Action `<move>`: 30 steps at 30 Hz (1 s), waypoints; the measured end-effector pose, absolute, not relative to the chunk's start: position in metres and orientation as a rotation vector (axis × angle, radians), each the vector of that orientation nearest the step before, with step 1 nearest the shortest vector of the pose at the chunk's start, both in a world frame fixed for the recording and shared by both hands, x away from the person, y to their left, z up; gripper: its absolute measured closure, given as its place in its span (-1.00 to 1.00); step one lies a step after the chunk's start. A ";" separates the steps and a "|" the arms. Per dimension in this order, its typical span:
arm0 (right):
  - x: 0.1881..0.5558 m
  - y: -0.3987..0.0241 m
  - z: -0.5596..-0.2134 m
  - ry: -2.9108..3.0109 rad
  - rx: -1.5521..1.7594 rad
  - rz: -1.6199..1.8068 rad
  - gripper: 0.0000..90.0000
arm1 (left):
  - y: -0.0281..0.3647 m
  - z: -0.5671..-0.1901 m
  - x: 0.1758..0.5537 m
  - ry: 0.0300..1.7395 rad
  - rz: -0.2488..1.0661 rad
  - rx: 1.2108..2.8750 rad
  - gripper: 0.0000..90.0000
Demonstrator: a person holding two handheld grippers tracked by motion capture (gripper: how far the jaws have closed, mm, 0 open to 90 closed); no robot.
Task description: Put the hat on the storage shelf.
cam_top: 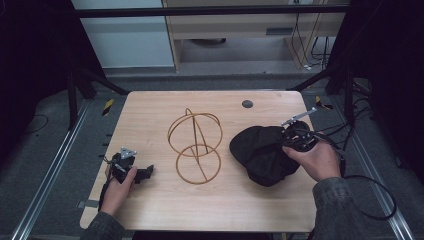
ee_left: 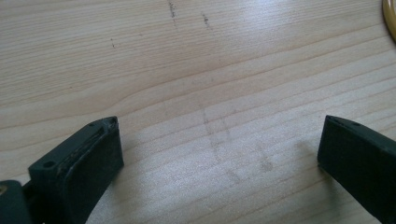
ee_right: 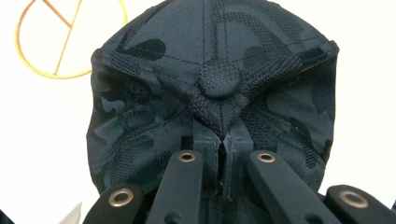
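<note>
Right hand-held gripper [ee_right: 223, 154] pinching a fold of the dark camouflage cap [ee_right: 210, 84], jaws pressed together on the fabric just below the crown button [ee_right: 219, 79]. Seen from the high view, same hand-held gripper [cam_top: 295, 140] gripped by the right hand [cam_top: 317, 160] at the cap's [cam_top: 262, 152] far-right edge, cap resting on the light wooden counter [cam_top: 150, 210]. Lying ahead of those jaws and to their left in the right gripper view: the ringed base of a golden wire stand [ee_right: 70, 37], apart from the cap. In the high view, wire stand [cam_top: 196, 145] upright near the counter's middle, between the two hand-held grippers, just beside the cap.

Left hand-held gripper [ee_left: 219, 154] spread wide, nothing between the jaws, bare wood grain under them; a sliver of yellow wire [ee_left: 390, 18] far ahead to their right. From above, left hand-held gripper [cam_top: 145, 174] held low over the counter by the left hand [cam_top: 119, 191], well apart from the cap, jaws aimed toward the stand.
</note>
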State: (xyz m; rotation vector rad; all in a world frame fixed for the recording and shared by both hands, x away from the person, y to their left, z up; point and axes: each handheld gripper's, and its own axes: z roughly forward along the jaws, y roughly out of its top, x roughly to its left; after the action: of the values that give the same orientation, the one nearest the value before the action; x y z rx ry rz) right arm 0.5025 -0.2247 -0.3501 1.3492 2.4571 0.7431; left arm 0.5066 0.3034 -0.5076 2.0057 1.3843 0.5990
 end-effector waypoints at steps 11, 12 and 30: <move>0.483 -0.231 -0.317 2.390 1.286 0.843 0.93 | 0.303 -0.508 0.506 1.380 0.598 2.008 -1.00; 0.480 -0.232 -0.314 2.381 1.280 0.853 0.93 | 0.303 -0.508 0.506 1.380 0.598 2.008 -1.00; 0.470 -0.241 -0.281 2.275 1.249 0.934 0.93 | 0.303 -0.508 0.506 1.378 0.598 2.009 -1.00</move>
State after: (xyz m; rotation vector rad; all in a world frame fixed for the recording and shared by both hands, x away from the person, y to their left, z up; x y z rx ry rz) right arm 0.4703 -0.2407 -0.2814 1.2489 2.2748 0.9344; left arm 0.5061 0.3032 -0.5076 2.0095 1.3777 0.5977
